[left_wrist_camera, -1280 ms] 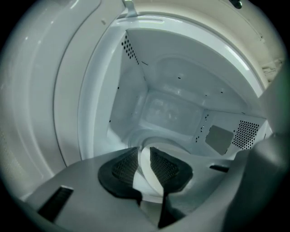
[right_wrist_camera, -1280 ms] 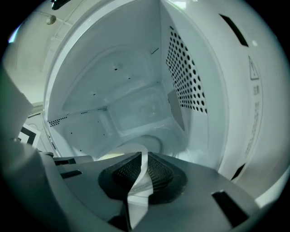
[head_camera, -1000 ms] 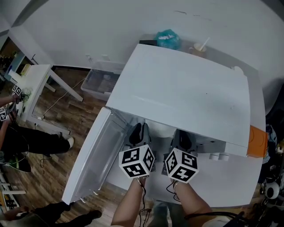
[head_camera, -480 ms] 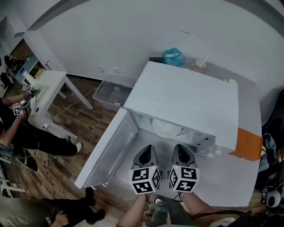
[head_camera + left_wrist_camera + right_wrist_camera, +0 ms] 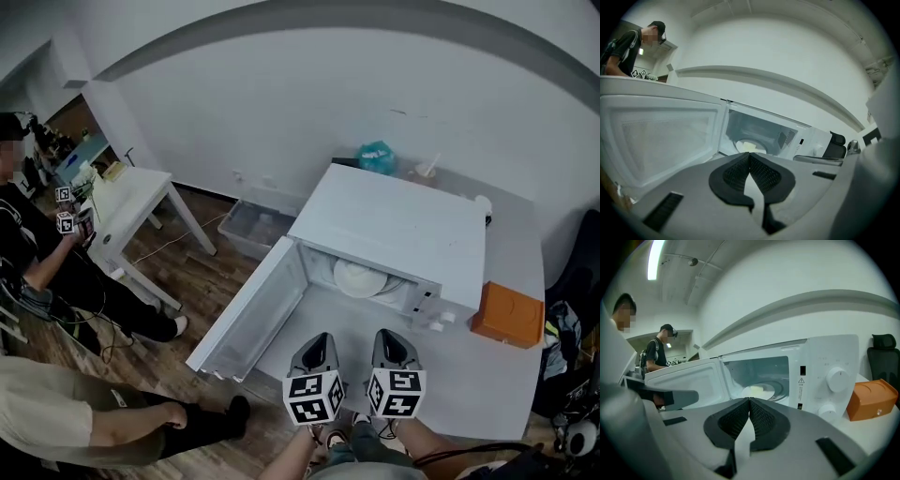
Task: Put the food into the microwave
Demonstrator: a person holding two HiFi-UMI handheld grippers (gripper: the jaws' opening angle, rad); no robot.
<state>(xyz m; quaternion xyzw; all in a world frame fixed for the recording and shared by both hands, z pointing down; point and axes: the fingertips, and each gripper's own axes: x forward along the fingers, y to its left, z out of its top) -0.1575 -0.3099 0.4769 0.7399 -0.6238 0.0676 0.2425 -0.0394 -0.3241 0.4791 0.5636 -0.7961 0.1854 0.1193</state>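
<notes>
The white microwave (image 5: 398, 230) stands on a white table with its door (image 5: 248, 314) swung wide open to the left. Inside, a white plate (image 5: 361, 277) carries pale yellow food (image 5: 757, 390), which the left gripper view also catches as the food (image 5: 746, 146). My left gripper (image 5: 317, 349) and right gripper (image 5: 391, 343) hang side by side in front of the opening, well back from it. Both are shut with nothing between their jaws.
An orange box (image 5: 507, 317) lies right of the microwave on the table (image 5: 487, 384). A teal bag (image 5: 378, 156) and a cup with a straw (image 5: 420, 172) sit behind it. People stand at a small white table (image 5: 131, 199) on the left; a clear bin (image 5: 251, 225) rests on the floor.
Both grippers have drawn back out of the microwave toward me. The view has risen and pulled away, so the plate inside and the whole table now show.
</notes>
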